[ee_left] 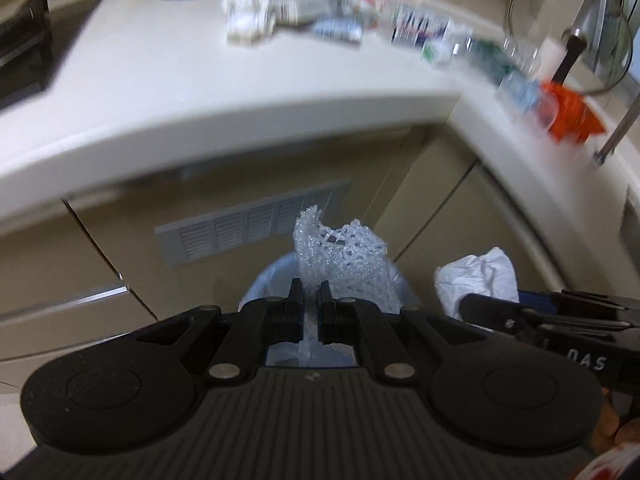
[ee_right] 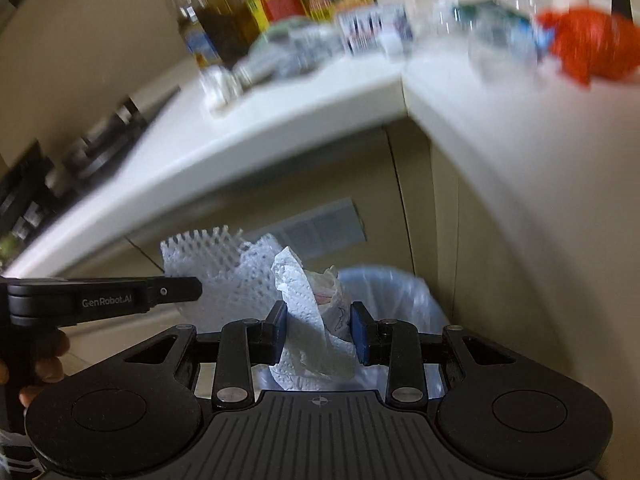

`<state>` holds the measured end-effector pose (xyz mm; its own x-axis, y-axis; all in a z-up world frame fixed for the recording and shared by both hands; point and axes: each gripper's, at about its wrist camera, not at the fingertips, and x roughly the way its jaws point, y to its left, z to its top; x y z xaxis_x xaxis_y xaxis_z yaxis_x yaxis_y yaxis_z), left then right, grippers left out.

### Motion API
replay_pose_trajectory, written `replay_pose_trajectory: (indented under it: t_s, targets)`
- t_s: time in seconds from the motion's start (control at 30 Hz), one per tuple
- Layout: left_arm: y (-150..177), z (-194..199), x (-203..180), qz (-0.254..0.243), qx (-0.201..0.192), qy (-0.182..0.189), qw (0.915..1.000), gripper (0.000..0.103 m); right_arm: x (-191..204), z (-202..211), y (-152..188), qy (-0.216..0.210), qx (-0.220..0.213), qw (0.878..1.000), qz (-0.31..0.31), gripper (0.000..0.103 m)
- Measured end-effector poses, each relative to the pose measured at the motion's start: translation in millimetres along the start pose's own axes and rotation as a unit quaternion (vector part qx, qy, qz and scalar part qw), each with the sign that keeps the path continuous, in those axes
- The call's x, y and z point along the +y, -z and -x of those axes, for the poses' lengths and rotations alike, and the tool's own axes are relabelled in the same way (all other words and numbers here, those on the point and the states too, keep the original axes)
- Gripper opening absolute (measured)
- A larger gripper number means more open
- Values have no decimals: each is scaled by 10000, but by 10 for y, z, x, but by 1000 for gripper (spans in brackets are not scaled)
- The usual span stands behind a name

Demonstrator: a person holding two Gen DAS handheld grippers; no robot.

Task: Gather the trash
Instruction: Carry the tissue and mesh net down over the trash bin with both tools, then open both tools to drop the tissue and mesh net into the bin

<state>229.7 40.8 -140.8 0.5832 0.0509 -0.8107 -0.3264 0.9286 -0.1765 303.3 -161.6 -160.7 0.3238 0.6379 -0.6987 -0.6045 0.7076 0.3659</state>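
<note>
My left gripper [ee_left: 310, 286] is shut on a piece of white foam netting [ee_left: 342, 256], which sticks up in front of its jaws. That netting [ee_right: 212, 268] also shows in the right wrist view, with the left gripper [ee_right: 176, 290] coming in from the left there. My right gripper [ee_right: 320, 314] is shut on a crumpled paper towel [ee_right: 312, 320]; in the left wrist view the towel [ee_left: 478, 276] and right gripper [ee_left: 496, 312] appear at the right. Both grippers hover over a trash bin [ee_right: 394, 300] lined with a clear bluish bag [ee_left: 264, 284] on the floor.
A white L-shaped counter [ee_left: 200, 92] above the bin holds blurred wrappers [ee_left: 304, 12], plastic bottles [ee_left: 480, 52], an orange bag [ee_left: 572, 114] and oil bottles [ee_right: 204, 28]. A stovetop [ee_right: 92, 148] lies at the left. Beige cabinet doors with a vent grille [ee_left: 252, 226] stand behind the bin.
</note>
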Motion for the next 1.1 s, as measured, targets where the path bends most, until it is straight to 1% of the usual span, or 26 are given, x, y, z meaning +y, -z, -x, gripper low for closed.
replay_pose_trajectory:
  t_s: [0.23, 0.4, 0.63, 0.7, 0.77, 0.83, 0.93, 1.1]
  targets:
    - [261, -654, 83, -152, 432, -2, 9990, 5, -195, -629, 321, 415, 334, 9984, -170, 33]
    - [365, -1064, 89, -291, 741, -32, 9968, 5, -356, -845, 463, 555, 328, 9974, -316, 33]
    - [483, -1463, 106, -392, 985, -30, 9944, 7, -509, -1088, 540, 673, 403, 9958, -464, 33]
    - [507, -1542, 97, -416, 1001, -64, 9941, 11, -535, -1122, 559, 721, 409, 9955, -470, 33]
    - [518, -1611, 91, -469, 1011, -60, 9937, 23, -551, -1164, 560, 744, 410, 9951, -499, 33]
    - [528, -1631, 98, -508, 1002, -70, 9936, 32, -555, -1166, 549, 763, 413, 9948, -528, 33]
    - [544, -1592, 117, -488, 972, -26, 9941, 32, -556, -1169, 540, 761, 426, 9948, -529, 33]
    - [533, -1534, 149, -500, 944, -54, 9943, 32, -530, -1177, 533, 761, 498, 9944, -536, 33]
